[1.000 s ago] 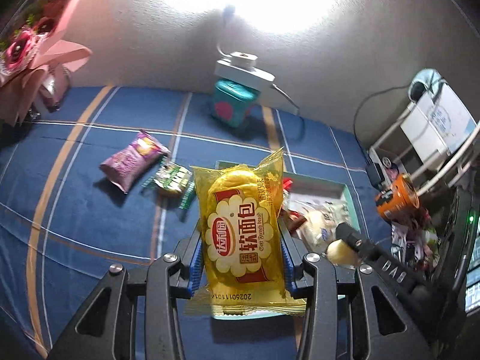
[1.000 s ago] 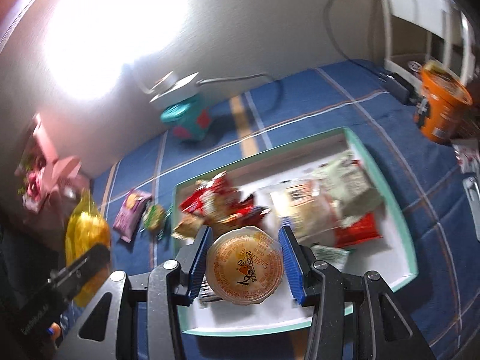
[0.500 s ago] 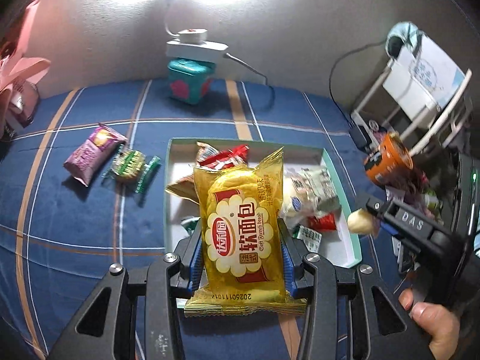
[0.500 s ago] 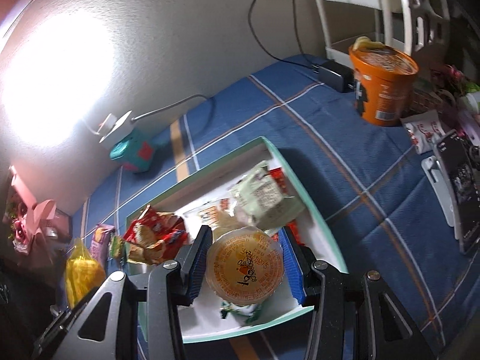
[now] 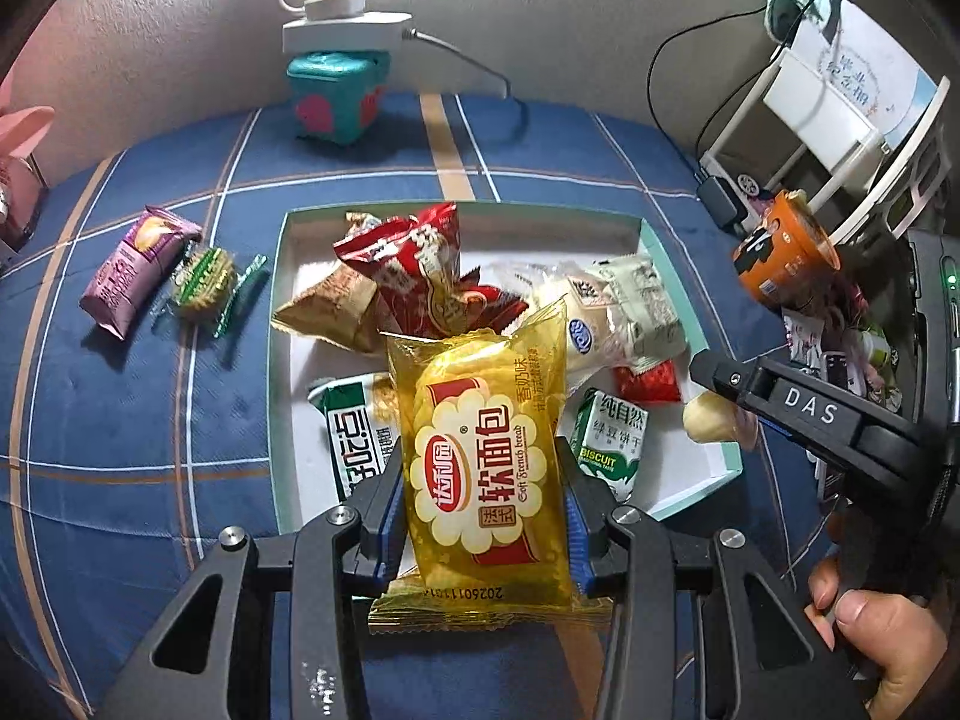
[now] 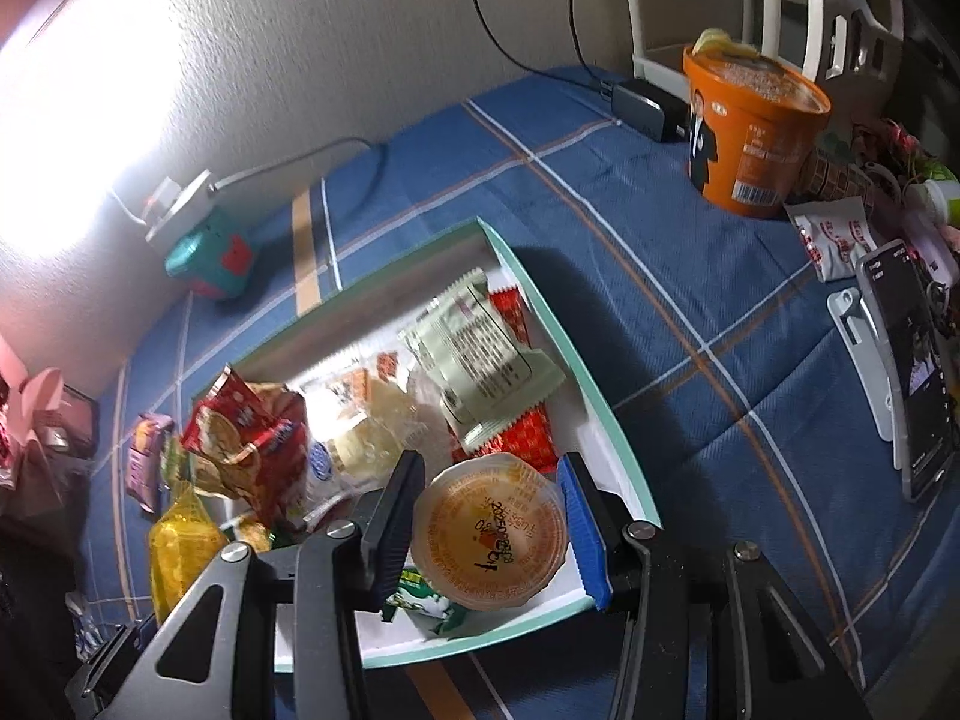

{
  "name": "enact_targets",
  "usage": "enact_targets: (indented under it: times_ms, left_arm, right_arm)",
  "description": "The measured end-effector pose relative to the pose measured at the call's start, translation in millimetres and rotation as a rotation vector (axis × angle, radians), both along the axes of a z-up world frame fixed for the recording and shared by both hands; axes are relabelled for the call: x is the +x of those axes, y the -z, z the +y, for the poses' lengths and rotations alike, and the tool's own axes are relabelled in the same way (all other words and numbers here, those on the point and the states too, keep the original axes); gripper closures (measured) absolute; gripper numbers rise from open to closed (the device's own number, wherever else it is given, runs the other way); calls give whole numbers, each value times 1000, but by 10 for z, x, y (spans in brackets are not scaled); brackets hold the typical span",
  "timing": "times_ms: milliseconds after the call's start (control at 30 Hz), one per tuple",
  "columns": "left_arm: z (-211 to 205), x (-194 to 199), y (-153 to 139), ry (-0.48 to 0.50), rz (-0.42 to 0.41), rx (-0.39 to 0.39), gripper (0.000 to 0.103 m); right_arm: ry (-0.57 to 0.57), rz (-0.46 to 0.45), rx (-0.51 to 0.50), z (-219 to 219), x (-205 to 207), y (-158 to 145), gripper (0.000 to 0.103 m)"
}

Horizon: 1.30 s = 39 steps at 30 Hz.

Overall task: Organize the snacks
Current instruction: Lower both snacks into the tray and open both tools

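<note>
Left wrist view: left gripper (image 5: 483,495) clamps the bread pack (image 5: 486,462) above the tray (image 5: 660,252), presumably for dropping in; right gripper (image 6: 489,531) pinches a jelly cup (image 6: 491,531) likewise

Both wrist cameras look steeply down along their claws, close above the snack tray (image 5: 282,360) (image 6: 606,420), the left from its near edge, the right from its right corner.
</note>
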State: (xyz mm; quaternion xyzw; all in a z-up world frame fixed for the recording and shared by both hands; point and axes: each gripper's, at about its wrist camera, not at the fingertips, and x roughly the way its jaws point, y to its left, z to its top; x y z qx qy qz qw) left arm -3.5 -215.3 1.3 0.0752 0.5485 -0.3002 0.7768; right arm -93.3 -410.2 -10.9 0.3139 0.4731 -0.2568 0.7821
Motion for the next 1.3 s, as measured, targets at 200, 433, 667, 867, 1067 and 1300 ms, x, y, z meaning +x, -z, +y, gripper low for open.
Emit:
enact_targets:
  times_ms: [200,433,667,867,1067,1300]
  left_arm:
    - [-57,0,100,10,9,29,59]
    - [-135,-14,196,23,11,58,59]
    - [-239,-22,332,36,26,89,59]
    - [-311,-11,493,31,65,107,58]
    - [-351,-13,525,29,67,105,43]
    - [-344,-2,489,10,68,98,28]
  right_arm:
    - [-19,58,9,24,33,139,54]
    - [-33,99,16,62,65,243,54]
    - [-44,125,25,91,107,316,54]
    - [-51,141,38,95,152,377,51]
    - [-52,129,39,105,153,340,41]
    - [-57,110,15,123,201,256,33]
